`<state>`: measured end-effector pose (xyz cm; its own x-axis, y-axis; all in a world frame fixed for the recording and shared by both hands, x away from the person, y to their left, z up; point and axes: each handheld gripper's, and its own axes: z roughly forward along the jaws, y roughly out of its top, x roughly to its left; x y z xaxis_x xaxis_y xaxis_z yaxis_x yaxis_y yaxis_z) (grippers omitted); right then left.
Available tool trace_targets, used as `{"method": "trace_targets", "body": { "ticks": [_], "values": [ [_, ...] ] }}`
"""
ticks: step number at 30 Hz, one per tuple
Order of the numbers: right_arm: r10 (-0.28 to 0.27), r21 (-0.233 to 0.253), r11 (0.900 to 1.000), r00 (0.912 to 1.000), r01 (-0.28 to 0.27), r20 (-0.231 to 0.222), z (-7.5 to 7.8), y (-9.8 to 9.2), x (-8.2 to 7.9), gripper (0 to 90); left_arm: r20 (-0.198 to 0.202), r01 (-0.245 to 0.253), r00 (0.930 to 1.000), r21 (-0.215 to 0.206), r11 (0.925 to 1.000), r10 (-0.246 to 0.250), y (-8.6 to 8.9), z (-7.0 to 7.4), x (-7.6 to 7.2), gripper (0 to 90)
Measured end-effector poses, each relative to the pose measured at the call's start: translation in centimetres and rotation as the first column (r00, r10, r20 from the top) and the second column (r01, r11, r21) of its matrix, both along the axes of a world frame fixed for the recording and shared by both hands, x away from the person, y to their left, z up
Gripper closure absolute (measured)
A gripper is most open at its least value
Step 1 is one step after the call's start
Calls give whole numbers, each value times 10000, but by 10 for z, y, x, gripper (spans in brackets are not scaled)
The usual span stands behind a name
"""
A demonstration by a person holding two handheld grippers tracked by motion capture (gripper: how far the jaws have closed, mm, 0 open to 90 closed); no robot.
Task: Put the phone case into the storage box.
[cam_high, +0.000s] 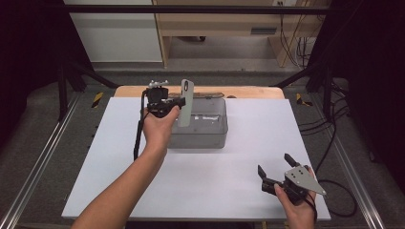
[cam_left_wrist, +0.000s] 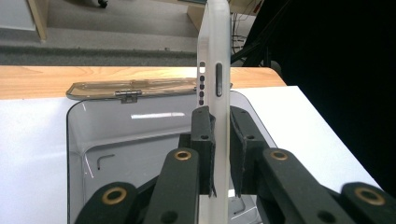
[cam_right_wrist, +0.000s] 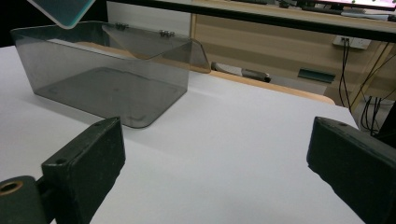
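Gripping a white slim phone (cam_left_wrist: 214, 70) upright over the smoky clear plastic box (cam_high: 210, 138) (lid open), the left gripper (cam_high: 179, 102) is clamped; the right gripper (cam_high: 274, 167) gapes near the table's front right corner.

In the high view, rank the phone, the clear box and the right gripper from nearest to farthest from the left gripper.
1. Phone: clamped in the left gripper, upright.
2. Clear box: just below and right, lid open.
3. Right gripper: open, at the table's near right corner.

**Left arm raised, right hand low**

The left gripper (cam_high: 177, 102) is held up over the grey box (cam_high: 200, 136) — jaws clamped, forearm stretched forward. The right gripper (cam_high: 276, 171) rests well right of the box and nearer the person — jaws spread wide.
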<state>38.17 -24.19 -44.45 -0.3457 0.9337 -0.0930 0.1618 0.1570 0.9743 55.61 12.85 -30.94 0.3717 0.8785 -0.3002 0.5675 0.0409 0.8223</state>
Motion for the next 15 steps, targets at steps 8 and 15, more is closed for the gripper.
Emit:
{"method": "trace_targets", "body": {
  "ticks": [8, 15],
  "values": [
    [-21, 54, 10000, 10000, 21, -2, 0, -2, 1, 47, -239, -150, 9996, 52, 9999, 151, 4, -7, 8, 810],
    [-3, -8, 10000, 10000, 3, -46, 0, -2, 1, 47, -416, -187, 9990, 92, 9998, 191, 5, -10, 11, 810]
  ]
}}
